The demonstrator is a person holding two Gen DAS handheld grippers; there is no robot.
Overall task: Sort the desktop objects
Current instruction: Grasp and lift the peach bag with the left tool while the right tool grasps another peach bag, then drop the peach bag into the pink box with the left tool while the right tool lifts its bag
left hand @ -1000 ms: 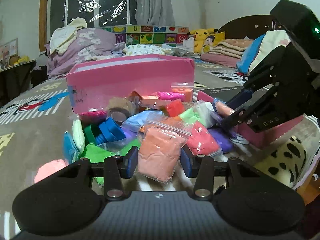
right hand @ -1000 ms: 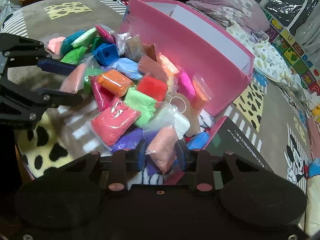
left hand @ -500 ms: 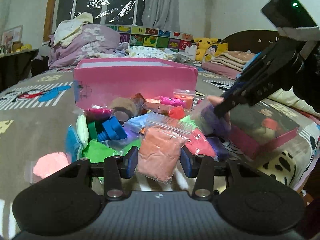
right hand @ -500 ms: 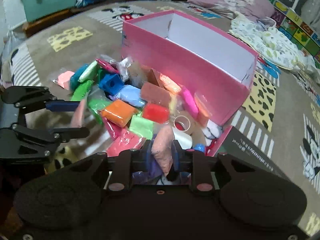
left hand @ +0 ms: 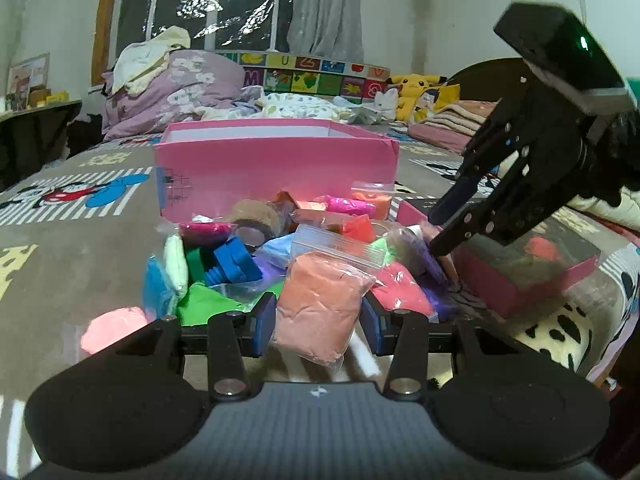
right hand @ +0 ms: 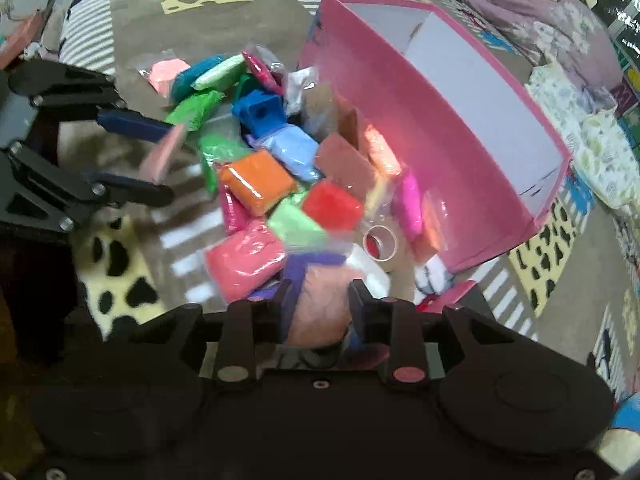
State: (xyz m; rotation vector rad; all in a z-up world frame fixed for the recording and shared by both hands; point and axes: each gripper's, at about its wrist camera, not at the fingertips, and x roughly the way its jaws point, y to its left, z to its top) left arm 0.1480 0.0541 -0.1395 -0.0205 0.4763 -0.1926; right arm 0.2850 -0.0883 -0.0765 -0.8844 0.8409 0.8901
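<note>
A heap of coloured clay bags [right hand: 276,184] lies on the bed cover in front of an open pink box [right hand: 452,120], which also shows in the left wrist view [left hand: 276,164]. My left gripper [left hand: 318,322] is shut on a salmon clay bag [left hand: 320,300]; from the right wrist view it [right hand: 164,156] holds that bag [right hand: 162,154] at the heap's left edge. My right gripper [right hand: 318,300] is shut on a peach clay bag [right hand: 320,308], with a purple bag against it. In the left wrist view it [left hand: 434,232] reaches down from the right.
The box's pink lid [left hand: 524,268] lies to the right of the heap. A roll of tape [right hand: 379,244] and a blue block [right hand: 260,114] sit among the bags. A loose pink bag [left hand: 114,326] lies left. Bedding and soft toys are piled behind.
My right gripper has come back down toward the heap with the peach bag in it, after being lifted higher. My left gripper has stayed shut on the salmon bag.
</note>
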